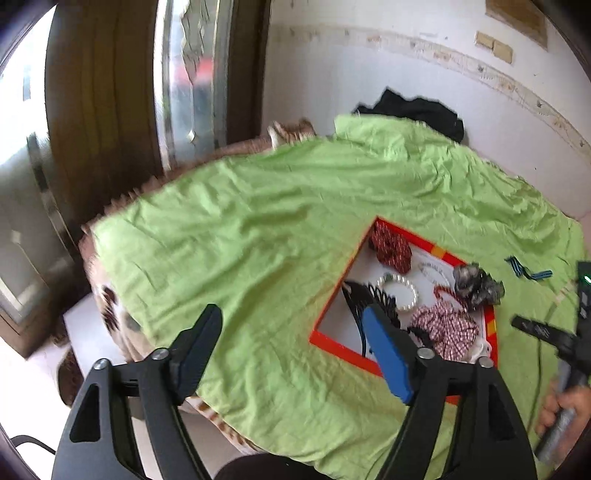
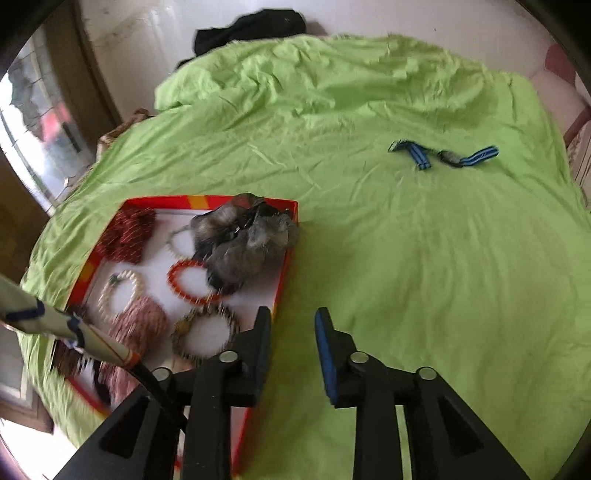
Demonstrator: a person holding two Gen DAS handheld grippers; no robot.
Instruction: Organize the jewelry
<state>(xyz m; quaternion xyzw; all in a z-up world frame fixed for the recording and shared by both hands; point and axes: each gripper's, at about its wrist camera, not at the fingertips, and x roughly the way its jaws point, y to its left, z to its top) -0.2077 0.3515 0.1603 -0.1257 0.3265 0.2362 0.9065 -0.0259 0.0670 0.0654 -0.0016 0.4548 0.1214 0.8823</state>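
A red-rimmed box (image 2: 282, 275) (image 1: 334, 347) lies on a green sheet (image 2: 406, 240) (image 1: 258, 240). It holds a grey fluffy scrunchie (image 2: 243, 236) (image 1: 476, 282), a dark red scrunchie (image 2: 127, 234) (image 1: 391, 247), a pearl bracelet (image 1: 399, 293) (image 2: 118, 299), a red bead bracelet (image 2: 192, 282), a checked scrunchie (image 1: 443, 328) and a spiky bracelet (image 2: 205, 334). A blue striped watch (image 2: 443, 155) (image 1: 528, 271) lies on the sheet outside the box. My left gripper (image 1: 291, 325) is open and empty above the box's left edge. My right gripper (image 2: 291, 325) is open and empty beside the box's right wall.
A black cloth (image 2: 251, 29) (image 1: 413, 110) lies at the far edge of the bed by the white wall. A brown door frame and window (image 1: 110, 92) stand to the left. The bed edge drops off at the left (image 1: 103, 295).
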